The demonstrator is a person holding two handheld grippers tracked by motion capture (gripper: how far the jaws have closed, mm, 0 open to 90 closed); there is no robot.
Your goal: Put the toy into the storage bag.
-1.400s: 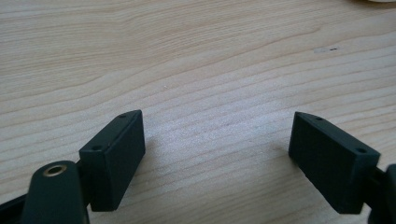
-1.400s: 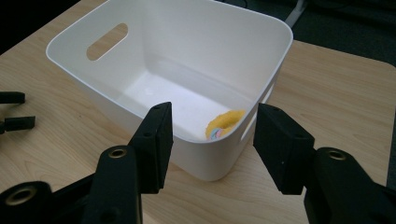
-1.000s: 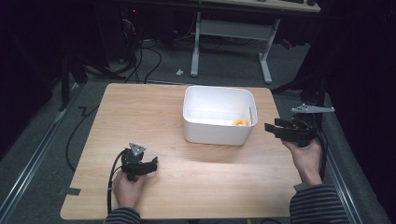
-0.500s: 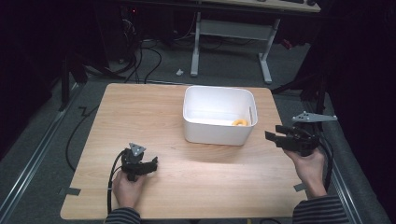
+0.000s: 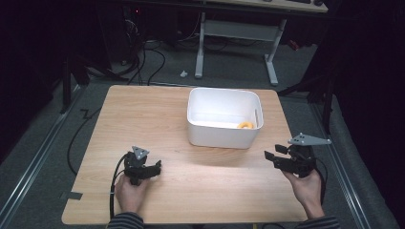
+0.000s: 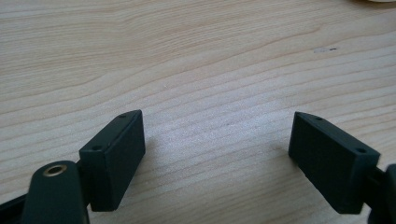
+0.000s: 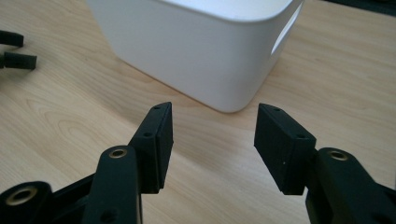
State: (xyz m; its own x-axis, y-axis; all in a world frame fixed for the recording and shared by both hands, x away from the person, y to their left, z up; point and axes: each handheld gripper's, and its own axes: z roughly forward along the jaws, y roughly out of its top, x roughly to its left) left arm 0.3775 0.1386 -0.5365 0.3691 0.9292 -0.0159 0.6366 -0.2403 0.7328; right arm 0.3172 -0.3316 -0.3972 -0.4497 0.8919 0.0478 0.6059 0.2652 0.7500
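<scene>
A white bin [image 5: 217, 136] stands on the wooden table [image 5: 143, 114], right of centre toward the back, with a small orange ring [image 5: 246, 125] lying inside at its right end. My left gripper [image 5: 156, 167] rests on the table at the front left. It is open, and the left gripper view has only bare wood between the jaws [image 6: 217, 126]. My right gripper [image 5: 273, 153] hovers at the front right, pointing left toward the bin's near right corner [image 7: 201, 51]. It is open and holds nothing [image 7: 215, 112]; its jaws have just closed a little.
In the right gripper view the left gripper's jaw tips [image 7: 14, 49] show far off at the upper left. Beyond the table's far edge are a desk frame [image 5: 236, 33] and cables on the floor [image 5: 153, 57]. The table's right edge runs just beside my right hand.
My right gripper has come down and back toward the front edge, away from the bin's right side. The left gripper has stayed in place.
</scene>
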